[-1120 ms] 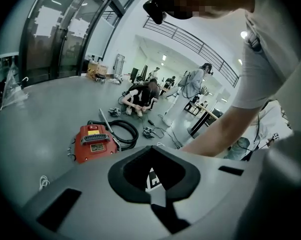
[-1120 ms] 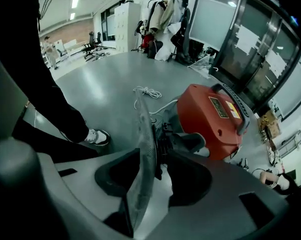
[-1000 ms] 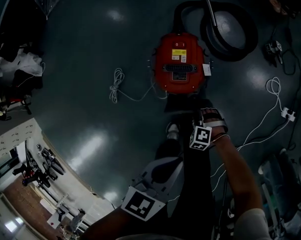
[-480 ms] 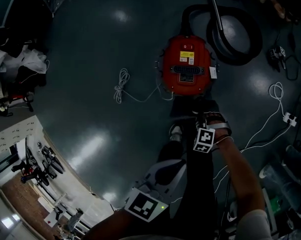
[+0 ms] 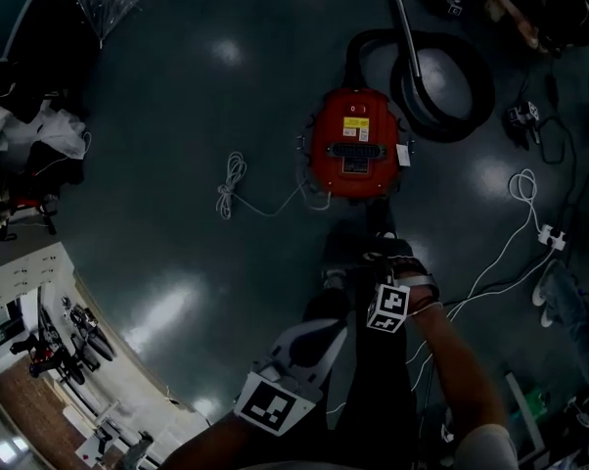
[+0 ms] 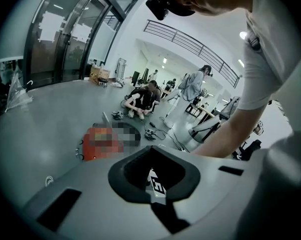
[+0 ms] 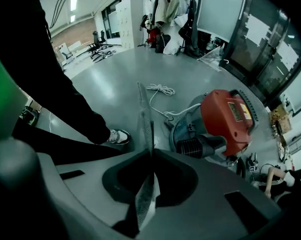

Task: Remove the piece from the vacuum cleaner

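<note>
The red vacuum cleaner lies on the dark floor with its black hose coiled behind it. It also shows in the right gripper view, its grey end with a vent facing me. My right gripper is shut on a thin flat mesh piece, held edge-on and clear of the vacuum. From above, that gripper sits just short of the vacuum's near end. My left gripper hangs back by the person's leg, its jaws together with nothing between them.
A coiled white cord lies left of the vacuum. White cables trail on the right. The person's shoe stands close under the grippers. Clothes and gear crowd the left edge. People sit on the floor farther off.
My right gripper has drawn back from the vacuum's near end toward the person. The gap between them has grown. The left gripper has stayed by the leg.
</note>
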Action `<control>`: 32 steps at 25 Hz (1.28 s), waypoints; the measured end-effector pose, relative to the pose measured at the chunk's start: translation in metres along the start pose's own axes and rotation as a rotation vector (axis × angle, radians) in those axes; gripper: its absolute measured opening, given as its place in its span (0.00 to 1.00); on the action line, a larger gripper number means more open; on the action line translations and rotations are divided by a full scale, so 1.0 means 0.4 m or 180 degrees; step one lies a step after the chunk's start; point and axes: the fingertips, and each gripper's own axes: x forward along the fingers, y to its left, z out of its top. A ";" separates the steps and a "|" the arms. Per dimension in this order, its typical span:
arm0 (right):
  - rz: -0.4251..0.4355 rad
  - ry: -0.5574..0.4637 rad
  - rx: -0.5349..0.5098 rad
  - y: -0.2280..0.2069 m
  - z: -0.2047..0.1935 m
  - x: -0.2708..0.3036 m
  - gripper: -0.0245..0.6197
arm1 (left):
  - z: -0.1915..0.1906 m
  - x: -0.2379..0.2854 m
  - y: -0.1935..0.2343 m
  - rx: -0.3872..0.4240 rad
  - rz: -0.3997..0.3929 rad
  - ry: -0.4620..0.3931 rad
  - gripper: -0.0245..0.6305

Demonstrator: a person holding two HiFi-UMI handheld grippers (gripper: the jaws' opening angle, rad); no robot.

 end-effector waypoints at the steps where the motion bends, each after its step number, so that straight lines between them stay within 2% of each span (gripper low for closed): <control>1: -0.0002 -0.0029 0.0080 0.010 0.013 -0.041 0.10 | 0.014 -0.018 -0.011 0.0014 -0.0011 -0.0029 0.05; 4: -0.0074 -0.0149 0.0310 0.021 0.062 -0.193 0.10 | 0.076 -0.077 -0.058 0.0114 -0.0115 -0.0101 0.05; 9: -0.0253 -0.0360 0.0662 0.020 0.151 -0.442 0.10 | 0.194 -0.168 -0.160 0.0404 -0.0426 -0.0213 0.05; 15: -0.0360 -0.0605 0.0789 0.055 0.259 -0.750 0.10 | 0.308 -0.284 -0.275 0.0558 -0.0619 -0.0357 0.05; 19: -0.0419 -0.0697 0.0735 0.124 0.308 -0.891 0.10 | 0.339 -0.344 -0.318 0.0634 -0.0649 -0.0402 0.05; 25: -0.0401 -0.0793 0.0838 0.232 0.340 -1.000 0.10 | 0.343 -0.394 -0.369 0.0722 -0.0736 -0.0417 0.05; 32: -0.0370 -0.0850 0.0880 0.280 0.381 -1.147 0.10 | 0.334 -0.424 -0.434 0.0743 -0.0898 -0.0346 0.05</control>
